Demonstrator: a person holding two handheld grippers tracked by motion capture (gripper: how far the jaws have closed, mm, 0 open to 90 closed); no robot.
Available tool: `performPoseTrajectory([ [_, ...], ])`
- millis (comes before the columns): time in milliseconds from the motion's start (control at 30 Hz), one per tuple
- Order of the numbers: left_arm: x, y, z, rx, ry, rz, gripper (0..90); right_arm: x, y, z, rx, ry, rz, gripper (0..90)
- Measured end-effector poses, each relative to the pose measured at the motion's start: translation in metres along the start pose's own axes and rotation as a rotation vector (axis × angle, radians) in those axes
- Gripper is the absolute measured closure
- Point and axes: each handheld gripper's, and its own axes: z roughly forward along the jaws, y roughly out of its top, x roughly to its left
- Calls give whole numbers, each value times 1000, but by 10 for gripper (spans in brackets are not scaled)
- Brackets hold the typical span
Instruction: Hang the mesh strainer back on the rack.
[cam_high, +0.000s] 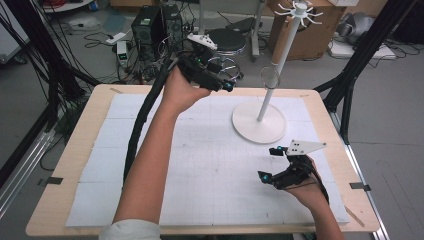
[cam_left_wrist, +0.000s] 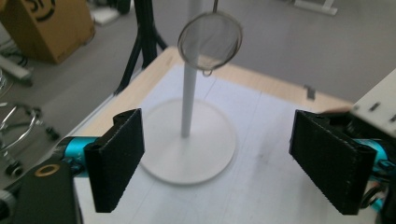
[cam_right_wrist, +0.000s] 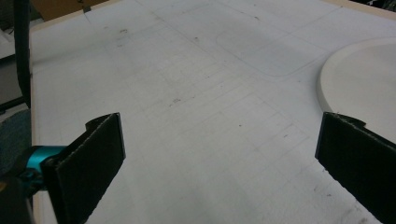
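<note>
A white stand (cam_high: 259, 125) with a round base and a thin pole rises at the table's back right. A small wire-mesh strainer (cam_high: 270, 77) hangs on it, partway up the pole. My left gripper (cam_high: 231, 80) is held up in the air just left of the strainer, pointing at it. In the left gripper view, the strainer (cam_left_wrist: 210, 39) hangs ahead of the open left gripper (cam_left_wrist: 215, 128), with nothing between the pads. My right gripper (cam_high: 269, 163) rests low near the table's front right, open and empty. In its own view, the right gripper (cam_right_wrist: 219, 140) faces the stand's base (cam_right_wrist: 364, 79).
A white gridded mat (cam_high: 200, 165) covers the wooden table (cam_high: 65, 190). Behind the table stand a black stool (cam_high: 227, 42), computer gear (cam_high: 150, 27) and a cardboard box (cam_high: 315, 30). Black frame legs (cam_high: 350, 75) rise at the right edge.
</note>
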Motion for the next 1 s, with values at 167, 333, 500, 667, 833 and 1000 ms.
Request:
performPoseTrajectory([
  [167,-3,-12,-8,12,9,7,175,-1,0,0,-3,-3,-4,6],
  [333,-5,-26,-16,1,-6,0,149,-1,0,3,8,-2,-3,6],
  [500,-9,-46,-22,19,8,-3,89,1,0,5,18,1,0,6],
  [667,-14,-68,-26,31,4,-14,51,1,0,6,21,-1,-1,6],
  [833,-16,-84,-32,32,6,-24,16,2,1,7,20,1,-4,6],
  [1000,-24,-101,-41,27,0,-21,16,3,1,7,26,-1,-5,6],
])
